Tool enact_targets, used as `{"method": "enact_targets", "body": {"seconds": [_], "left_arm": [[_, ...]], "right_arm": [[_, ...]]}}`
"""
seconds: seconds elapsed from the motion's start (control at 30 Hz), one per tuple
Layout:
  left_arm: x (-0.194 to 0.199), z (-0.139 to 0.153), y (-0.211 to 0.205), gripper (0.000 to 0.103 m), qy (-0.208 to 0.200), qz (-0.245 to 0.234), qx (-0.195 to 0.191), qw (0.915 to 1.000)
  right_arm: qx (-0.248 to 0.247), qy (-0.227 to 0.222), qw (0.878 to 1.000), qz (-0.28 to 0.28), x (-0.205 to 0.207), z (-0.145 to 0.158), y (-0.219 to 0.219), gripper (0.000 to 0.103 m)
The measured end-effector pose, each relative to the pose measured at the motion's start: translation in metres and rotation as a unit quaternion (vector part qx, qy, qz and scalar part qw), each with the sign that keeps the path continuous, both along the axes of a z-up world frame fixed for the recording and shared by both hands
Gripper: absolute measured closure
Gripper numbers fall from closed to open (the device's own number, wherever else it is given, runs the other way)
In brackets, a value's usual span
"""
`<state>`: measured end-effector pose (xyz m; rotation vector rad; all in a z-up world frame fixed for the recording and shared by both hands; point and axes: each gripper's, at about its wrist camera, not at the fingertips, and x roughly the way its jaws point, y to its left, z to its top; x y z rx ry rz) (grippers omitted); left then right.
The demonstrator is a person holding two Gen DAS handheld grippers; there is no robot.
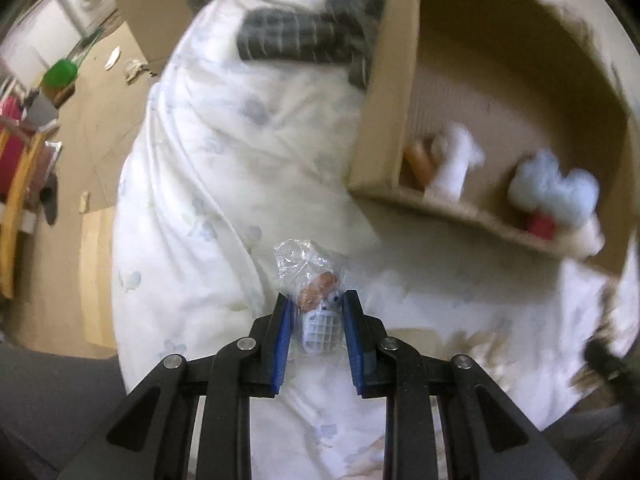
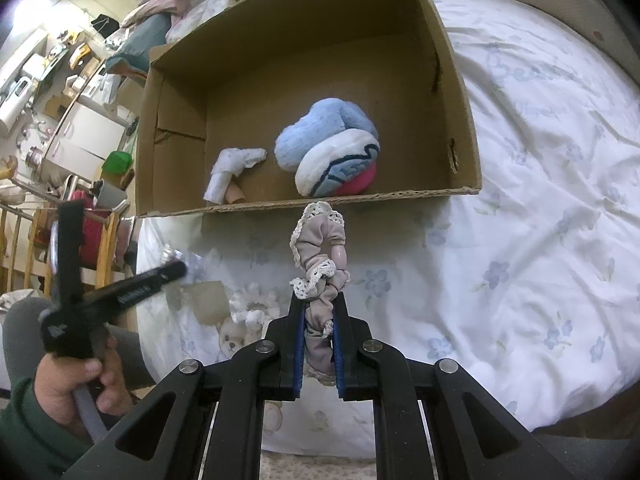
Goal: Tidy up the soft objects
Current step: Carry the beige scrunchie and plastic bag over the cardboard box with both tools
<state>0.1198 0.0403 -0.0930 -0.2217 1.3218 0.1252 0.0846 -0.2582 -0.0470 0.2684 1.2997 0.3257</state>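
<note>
My left gripper [image 1: 316, 304] is shut on a small toy in a clear plastic bag [image 1: 310, 280], held over the white floral bedspread [image 1: 224, 184]. My right gripper [image 2: 318, 304] is shut on a grey scrunchie with lace trim [image 2: 320, 244], just in front of the cardboard box [image 2: 180, 92]. The box holds a blue, white and pink plush [image 2: 332, 156] and a small white soft item [image 2: 232, 170]. In the left wrist view the box [image 1: 384, 92] lies to the upper right with the white item [image 1: 452, 160] and the plush [image 1: 556, 192] inside. The left gripper also shows in the right wrist view [image 2: 176, 270].
A dark striped cloth [image 1: 296, 36] lies on the bed behind the box. A small teddy and white lace item [image 2: 244, 320] lie on the bedspread [image 2: 540, 200] near my right gripper. Cluttered floor and furniture lie left of the bed, with a green object [image 1: 60, 74].
</note>
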Motion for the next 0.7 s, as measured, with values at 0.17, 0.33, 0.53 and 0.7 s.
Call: {"method": "enact_targets", "body": {"seconds": [0.17,0.33,0.53,0.7], "left_arm": [[-0.013,0.021,-0.003,0.08,-0.031,-0.015,0.011,0.9993],[-0.028,0.028,-0.009,0.08,-0.032,-0.013,0.024,0.9991],[-0.039,0.033,-0.007,0.08,-0.038,-0.007,0.031,0.9988],[-0.044,0.042,-0.009,0.08,-0.05,-0.003,0.039,0.998]], "right_arm": [[-0.003,-0.005,1.0,-0.002,-0.003,0.002,0.001,0.09],[-0.004,-0.009,1.0,0.001,-0.006,0.002,0.003,0.089],[0.002,-0.025,1.0,0.01,-0.011,0.009,0.008,0.09],[0.006,-0.039,0.999,0.021,-0.014,0.015,0.013,0.09]]}}
